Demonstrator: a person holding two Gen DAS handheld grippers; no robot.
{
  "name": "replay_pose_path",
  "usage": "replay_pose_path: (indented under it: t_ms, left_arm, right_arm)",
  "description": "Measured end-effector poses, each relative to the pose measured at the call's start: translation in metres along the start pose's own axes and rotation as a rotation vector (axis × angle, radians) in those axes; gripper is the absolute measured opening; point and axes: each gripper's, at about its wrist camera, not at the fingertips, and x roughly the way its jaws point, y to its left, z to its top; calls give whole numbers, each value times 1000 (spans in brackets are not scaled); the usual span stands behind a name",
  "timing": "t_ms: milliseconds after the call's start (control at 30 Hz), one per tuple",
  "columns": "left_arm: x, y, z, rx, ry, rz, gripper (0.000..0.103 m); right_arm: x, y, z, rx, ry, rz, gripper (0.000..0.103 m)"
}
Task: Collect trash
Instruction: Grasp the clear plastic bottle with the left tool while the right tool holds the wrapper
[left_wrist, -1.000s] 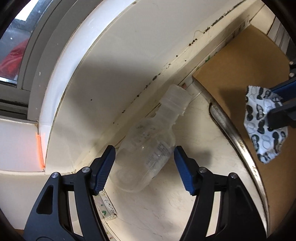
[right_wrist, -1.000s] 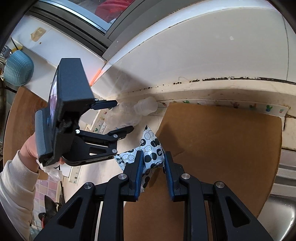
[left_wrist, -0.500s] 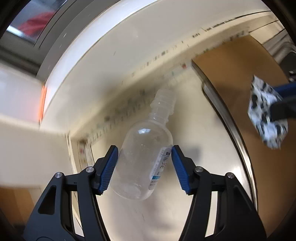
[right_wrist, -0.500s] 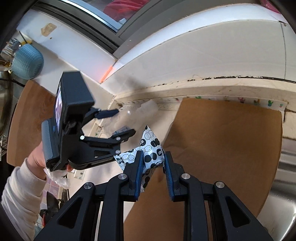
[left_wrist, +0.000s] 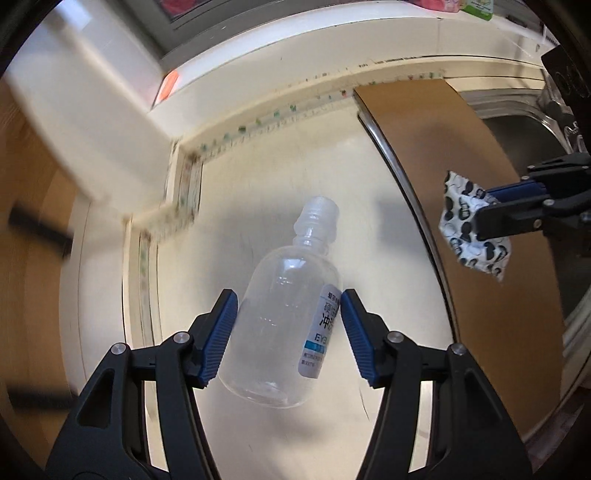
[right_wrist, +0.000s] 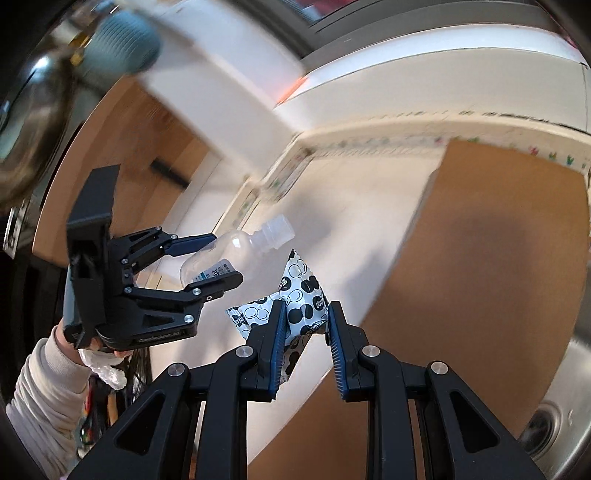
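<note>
1. Left gripper (left_wrist: 286, 314) – its blue pads press on both sides of a clear plastic bottle (left_wrist: 284, 325); the jaws have just been closing onto it. The bottle hangs clear of the cream countertop (left_wrist: 288, 158), cap end pointing away from the gripper, its white label with blue print against the right-hand pad.
2. Seen from the right wrist view, the left gripper (right_wrist: 221, 258) carries the same bottle (right_wrist: 236, 254) in the air; a hand in a light sleeve (right_wrist: 44, 387) holds the gripper's body.
3. Right gripper (right_wrist: 304, 321) – jaws narrow, clamped on a crumpled black-and-white patterned wrapper (right_wrist: 295, 295), which sticks out past the fingertips and sits just beside the bottle's cap.
4. From the left wrist view the wrapper (left_wrist: 469, 229) hangs from the right gripper (left_wrist: 491, 218) above a brown board (left_wrist: 461, 147).
5. The brown board (right_wrist: 498, 240) covers part of a steel sink (right_wrist: 554, 424) whose drain shows at lower right.
6. Background – a blurred blue-green basket (right_wrist: 122, 44) at upper left.
</note>
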Motion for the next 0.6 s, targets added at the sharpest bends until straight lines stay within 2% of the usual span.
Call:
replay_pose_path:
  t_ms: [200,433,600]
  left_arm:
    - [-9,-21,-77,-67,27,-48,55]
    - [-12,-42,-169,-135,113,-99,54]
    - [-14,-53,-208,-178,136,-125,53]
  right_arm:
    - [4,54,-49,-71,60,-9,22]
    - [10,102,-109,-104,137,14,22]
    - [11,124,-137,-114,168,33,22]
